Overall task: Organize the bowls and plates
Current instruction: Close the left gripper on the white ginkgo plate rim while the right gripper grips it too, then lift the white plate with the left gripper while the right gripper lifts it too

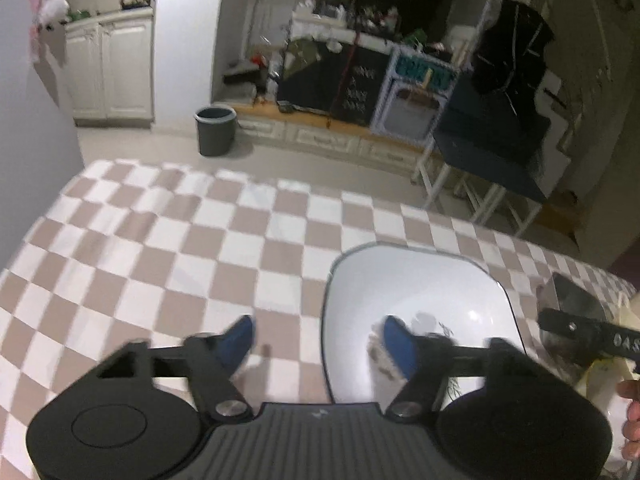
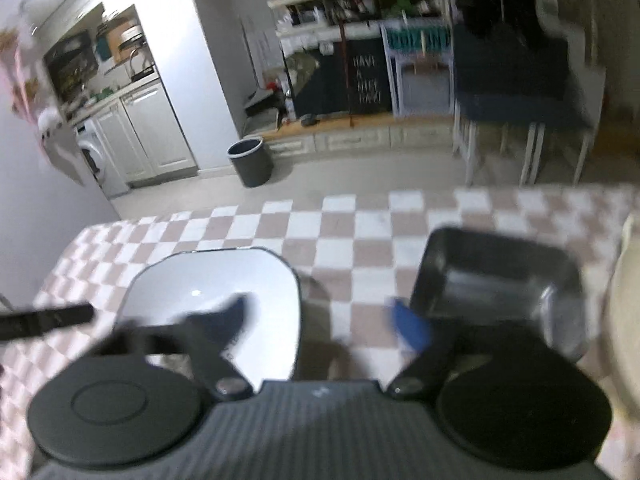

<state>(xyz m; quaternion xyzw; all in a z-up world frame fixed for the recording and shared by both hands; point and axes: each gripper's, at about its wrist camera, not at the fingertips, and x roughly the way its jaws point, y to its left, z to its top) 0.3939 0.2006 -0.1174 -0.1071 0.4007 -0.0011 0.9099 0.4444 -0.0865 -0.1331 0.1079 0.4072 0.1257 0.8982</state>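
— White and glossy, with a thin dark rim: that was the bowl [image 1: 420,304], a rounded-square one, sitting on the checked table [image 1: 160,248], toward its right part in the left wrist view.

— And the second dish?

— A black rectangular dish [image 2: 496,276] stood to the right of the white bowl [image 2: 224,280] in the right wrist view, apart from it, with a strip of checked cloth between them. At the far right edge something pale and cream [image 2: 624,320] showed, too blurred to name.

— How did the left claw [image 1: 320,344] stand?

— Partly spread, nothing between its blue pads. One fingertip [image 1: 240,340] was over the cloth, the other [image 1: 396,344] over the bowl's near part; the bowl's left rim lay between them. I could not tell whether either touched.

— The right claw [image 2: 324,320]?

— Also partly spread and empty. Its left fingertip [image 2: 236,312] hung over the white bowl, its right fingertip [image 2: 412,324] was just beside the black dish's near left corner. The picture was smeared, so contact was unclear.

— Anything around them?

— A hand [image 1: 632,412] showed at the right edge of the left wrist view. Beyond the table stood a grey bin [image 1: 215,130] on the pale floor, white cabinets [image 1: 116,68], and cluttered shelves with a dark chalkboard [image 2: 366,80].
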